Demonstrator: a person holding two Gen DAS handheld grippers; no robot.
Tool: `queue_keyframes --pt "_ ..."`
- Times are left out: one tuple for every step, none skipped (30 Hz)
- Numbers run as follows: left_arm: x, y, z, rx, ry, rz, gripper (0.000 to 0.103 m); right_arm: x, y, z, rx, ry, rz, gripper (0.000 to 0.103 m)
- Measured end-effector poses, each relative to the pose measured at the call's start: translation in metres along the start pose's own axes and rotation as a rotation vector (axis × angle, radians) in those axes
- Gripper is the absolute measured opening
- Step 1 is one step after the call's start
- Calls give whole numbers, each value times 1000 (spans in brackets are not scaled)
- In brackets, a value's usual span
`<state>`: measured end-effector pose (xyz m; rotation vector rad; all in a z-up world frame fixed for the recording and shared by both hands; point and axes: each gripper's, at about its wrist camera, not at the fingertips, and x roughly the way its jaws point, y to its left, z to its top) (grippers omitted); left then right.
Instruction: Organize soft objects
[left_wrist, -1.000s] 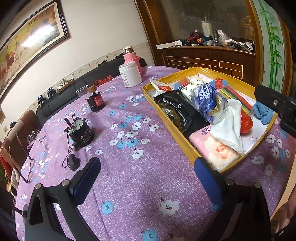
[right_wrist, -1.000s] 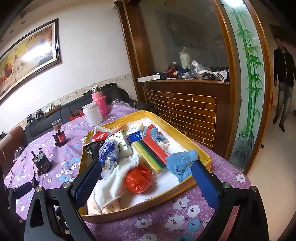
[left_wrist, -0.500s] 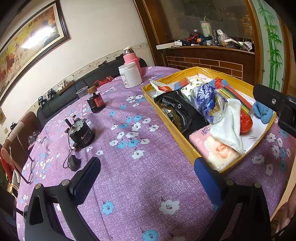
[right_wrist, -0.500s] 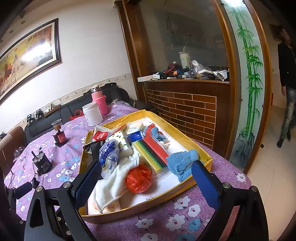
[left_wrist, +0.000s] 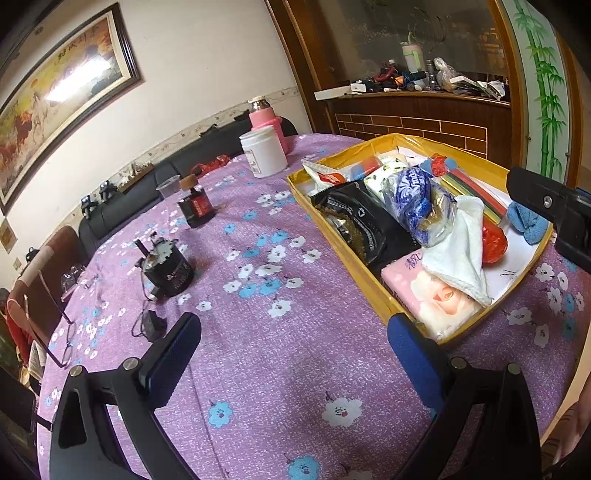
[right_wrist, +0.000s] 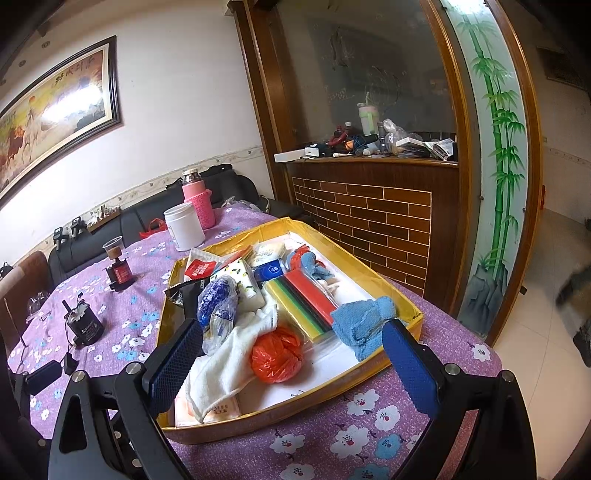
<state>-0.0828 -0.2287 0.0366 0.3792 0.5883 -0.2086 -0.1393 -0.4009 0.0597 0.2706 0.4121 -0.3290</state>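
A yellow tray on the purple flowered table holds soft things: a white towel, a blue cloth, a red plastic bag, a blue-printed plastic bag, a pink tissue pack, a black pouch and a stack of coloured cloths. My right gripper is open and empty above the tray's near end. My left gripper is open and empty over the tablecloth, left of the tray.
On the table stand a white jar, a pink bottle, a small dark bottle, a black can with a cable and plug. A brick-faced counter stands behind the tray. Chairs stand at the left.
Both grippers are almost still. A person at the right edge of the right wrist view has walked out of sight.
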Motion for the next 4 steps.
queue_keyframes --pt "-1 0 0 1 -5 0 101 -1 0 0 0 -1 0 99" --pt "-2 1 0 2 -7 -6 101 0 0 0 0 -2 -2 99" --pt "-1 0 0 5 -4 -3 101 -1 0 0 -1 -4 -3 99" --pt "-1 -1 1 6 -2 0 101 -1 0 -1 1 -3 -2 99"
